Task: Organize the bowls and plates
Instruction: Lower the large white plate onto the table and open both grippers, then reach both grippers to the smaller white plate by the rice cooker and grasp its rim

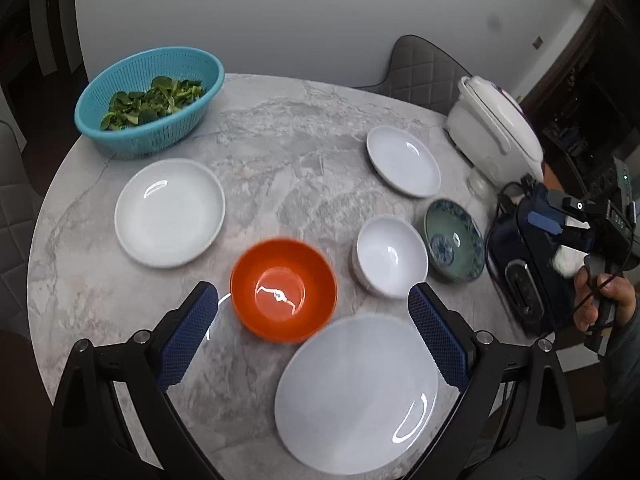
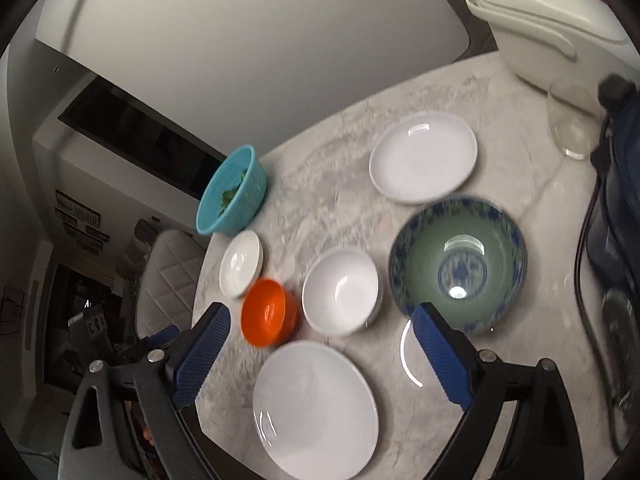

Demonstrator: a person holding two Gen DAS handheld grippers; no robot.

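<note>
While both tongs, left (image 1: 312, 312) and right (image 2: 322, 330), hover wide open holding nothing, orange bowl (image 1: 283, 289), white bowl (image 1: 391, 255) and green-blue bowl (image 1: 454, 240) sit empty on the surface (image 1: 280, 168) among three empty white plates (image 1: 170, 212), greens (image 1: 154, 102) in teal colander (image 1: 120, 128).

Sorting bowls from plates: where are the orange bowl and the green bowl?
orange bowl (image 1: 280, 292), left wrist view, inner bottom.
green bowl (image 2: 460, 256), right wrist view, inner wall.

Marble table (image 1: 280, 152) center is bare, the widest open lane. White bowl (image 1: 391, 255) and green-blue bowl (image 1: 454, 240) sit nearly touching, no gap between. Orange bowl (image 1: 283, 289) crowds the large near plate (image 1: 356, 394). Rice cooker (image 1: 494, 136), glass (image 2: 570, 120) and dark appliance (image 1: 524, 268) block the right edge; teal colander (image 1: 150, 100) blocks far left.
</note>
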